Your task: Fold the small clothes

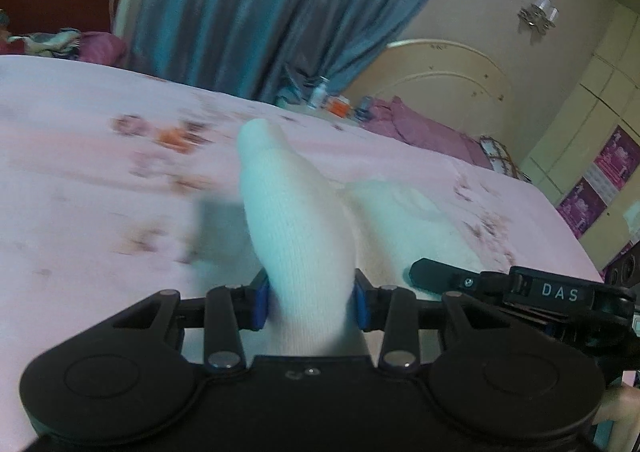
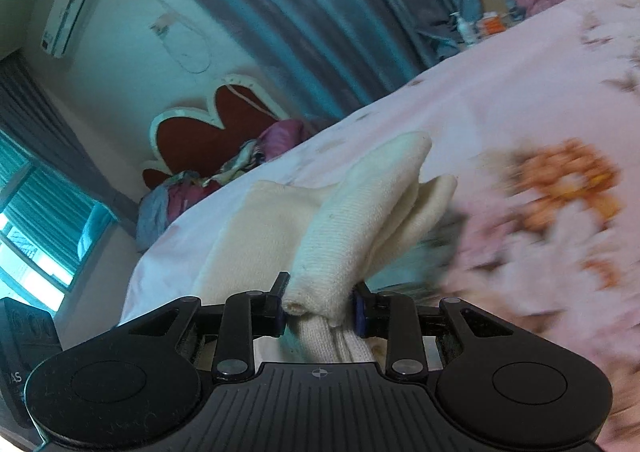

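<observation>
A cream knitted garment (image 1: 296,228), bunched and lifted off the pink floral bedsheet (image 1: 100,180).

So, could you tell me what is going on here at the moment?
A person is folding a small white knitted garment on a bed with a pink floral sheet, using a handheld tool in each hand. The left tool is shut on a bunched part of the fabric, and the right tool is shut on another part. The gripped ends stand up off the sheet.

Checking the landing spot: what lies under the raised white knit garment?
Under the white knit garment lies the pink floral bedsheet; the patch directly beneath is covered by the garment.
</observation>
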### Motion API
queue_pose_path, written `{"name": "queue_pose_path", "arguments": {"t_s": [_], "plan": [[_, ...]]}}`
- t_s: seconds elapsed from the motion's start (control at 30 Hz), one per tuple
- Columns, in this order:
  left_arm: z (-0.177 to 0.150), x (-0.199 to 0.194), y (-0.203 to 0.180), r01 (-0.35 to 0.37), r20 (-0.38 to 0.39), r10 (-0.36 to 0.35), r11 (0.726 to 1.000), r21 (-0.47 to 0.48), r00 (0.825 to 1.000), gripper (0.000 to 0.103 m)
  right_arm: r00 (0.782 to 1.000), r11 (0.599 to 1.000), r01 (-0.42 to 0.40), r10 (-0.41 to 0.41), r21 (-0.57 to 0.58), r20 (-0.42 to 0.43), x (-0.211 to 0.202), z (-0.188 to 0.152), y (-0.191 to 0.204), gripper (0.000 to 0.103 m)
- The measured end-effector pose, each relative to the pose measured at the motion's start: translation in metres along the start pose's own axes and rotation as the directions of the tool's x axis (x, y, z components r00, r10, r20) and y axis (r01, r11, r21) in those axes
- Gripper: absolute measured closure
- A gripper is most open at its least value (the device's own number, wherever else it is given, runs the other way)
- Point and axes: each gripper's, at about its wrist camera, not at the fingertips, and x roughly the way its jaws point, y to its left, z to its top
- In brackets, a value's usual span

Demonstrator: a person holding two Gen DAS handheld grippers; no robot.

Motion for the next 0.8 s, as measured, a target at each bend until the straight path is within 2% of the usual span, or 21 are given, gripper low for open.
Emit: {"name": "queue_pose_path", "arguments": {"t_s": [0.2,0.4,0.47,0.6,0.7,0.8], "plan": [[0.008,-0.016,0.059,-0.052,0.023,0.053,0.998,-0.021,0.998,0.065,0.999,0.999,-0.033,0.032,-0.007,-0.038,0.061,-0.014,0.038,0.073],[0.006,-0.005,0.095,-0.094,0.022,0.095,0.995,-0.043,0.995,0.065,0.997,0.999,-0.016,0.013,-0.037,-0.081,0.109,-0.023,0.046,0.073],[0.000,0.003,0.106,-0.110,0.000,0.110,0.992,-0.058,0.994,0.064,0.996,0.999,0.005,-0.008,-0.038,-0.093,0.119,-0.027,0.040,0.073],[-0.013,0.011,0.113,-0.122,-0.018,0.122,0.991,-0.057,0.992,0.054,0.991,0.996,0.063,-0.070,-0.061,-0.116,0.128,-0.034,0.027,0.073],[-0.011,0.012,0.111,-0.126,-0.016,0.126,0.992,-0.031,0.992,0.049,0.989,0.993,0.087,-0.095,-0.078,-0.112,0.127,-0.037,0.023,0.073],[-0.007,0.012,0.112,-0.134,-0.030,0.133,0.990,-0.048,0.991,0.040,0.987,0.990,0.104,-0.115,-0.098,-0.116,0.128,-0.038,0.026,0.073]]}}
